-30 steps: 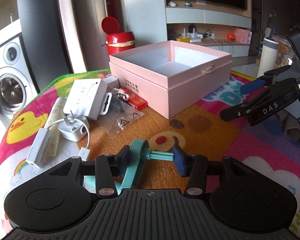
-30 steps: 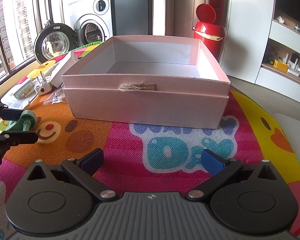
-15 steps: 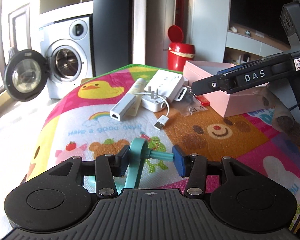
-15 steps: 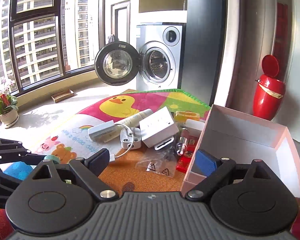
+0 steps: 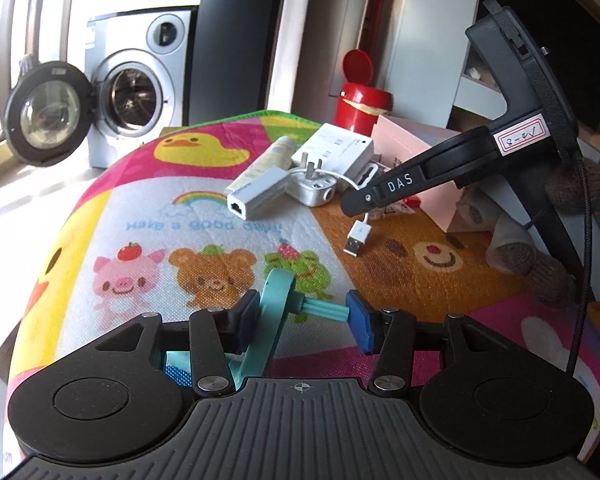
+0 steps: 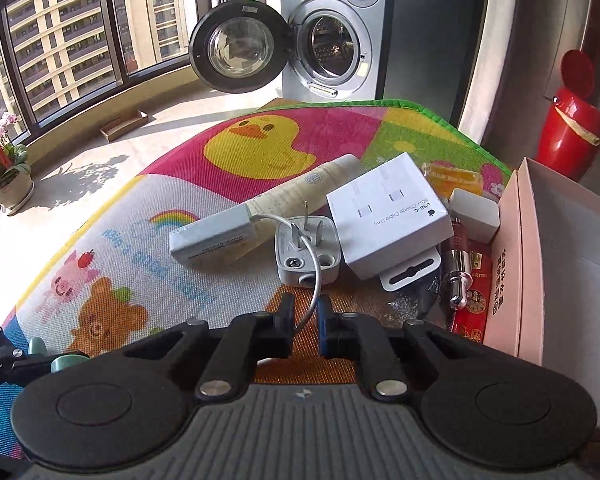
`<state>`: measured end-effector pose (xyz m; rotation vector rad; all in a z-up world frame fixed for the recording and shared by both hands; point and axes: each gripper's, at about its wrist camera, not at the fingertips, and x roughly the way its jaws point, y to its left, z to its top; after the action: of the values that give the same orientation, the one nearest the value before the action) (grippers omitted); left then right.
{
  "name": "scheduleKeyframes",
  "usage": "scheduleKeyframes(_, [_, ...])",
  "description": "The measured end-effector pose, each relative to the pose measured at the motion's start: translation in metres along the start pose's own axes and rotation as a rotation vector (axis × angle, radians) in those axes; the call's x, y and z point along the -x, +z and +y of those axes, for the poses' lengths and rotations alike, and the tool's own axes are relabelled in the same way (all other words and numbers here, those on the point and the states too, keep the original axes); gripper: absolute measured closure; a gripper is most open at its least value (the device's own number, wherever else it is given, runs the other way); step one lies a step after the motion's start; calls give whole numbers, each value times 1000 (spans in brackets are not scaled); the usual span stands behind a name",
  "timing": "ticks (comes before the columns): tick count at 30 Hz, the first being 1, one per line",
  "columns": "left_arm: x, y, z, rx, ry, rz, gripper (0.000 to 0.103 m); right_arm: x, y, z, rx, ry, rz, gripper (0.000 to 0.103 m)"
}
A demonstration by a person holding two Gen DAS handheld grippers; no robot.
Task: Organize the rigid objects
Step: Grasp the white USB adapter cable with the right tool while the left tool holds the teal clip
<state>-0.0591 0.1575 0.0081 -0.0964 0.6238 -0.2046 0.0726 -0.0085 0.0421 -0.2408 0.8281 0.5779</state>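
Note:
My left gripper (image 5: 300, 316) is shut on a teal plastic clamp-like piece (image 5: 278, 312), held low over the cartoon mat (image 5: 160, 232). My right gripper (image 6: 305, 316) has its jaws closing on the thin white cable (image 6: 314, 264) of a white adapter (image 6: 214, 238); the cable runs between the pads. In the left wrist view the right gripper (image 5: 356, 204) has the cable's USB plug (image 5: 356, 240) just below its tip. A white wall plug (image 6: 306, 256) and a white cable box (image 6: 388, 216) lie just past it. The open pink box (image 6: 528, 264) stands at the right.
A cream tube (image 6: 300, 188), a small white box (image 6: 474, 214), a red packet (image 6: 474, 300) with a metal cylinder (image 6: 458, 276), and a yellow item (image 6: 454, 178) crowd the pile. Beyond the mat's edge stand a washing machine (image 6: 332, 40) with its door open and a red bin (image 6: 572, 128).
My right gripper swung left from the pink box to the pile, and its wide jaws came together around the white cable. My left gripper turned left, still holding the teal piece.

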Motion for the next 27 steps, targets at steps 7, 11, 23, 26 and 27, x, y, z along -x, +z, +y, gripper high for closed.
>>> scheduleKeyframes(7, [-3, -2, -7, -30, 6, 25, 51, 41, -48, -5, 92, -27, 64, 94])
scheduleKeyframes(11, [-2, -2, -18, -104, 19, 63, 51, 64, -57, 5, 180, -45, -56, 85])
scheduleKeyframes(23, [3, -7, -14, -91, 15, 51, 52, 49, -47, 56, 303, 57, -185, 48])
scheduleKeyframes(26, [3, -8, -15, -100, 21, 47, 52, 35, -44, 60, 310, 60, -168, 46])
scheduleKeyframes(27, [3, -8, -15, -106, 24, 49, 52, 32, -44, 62, 321, 53, -163, 45])
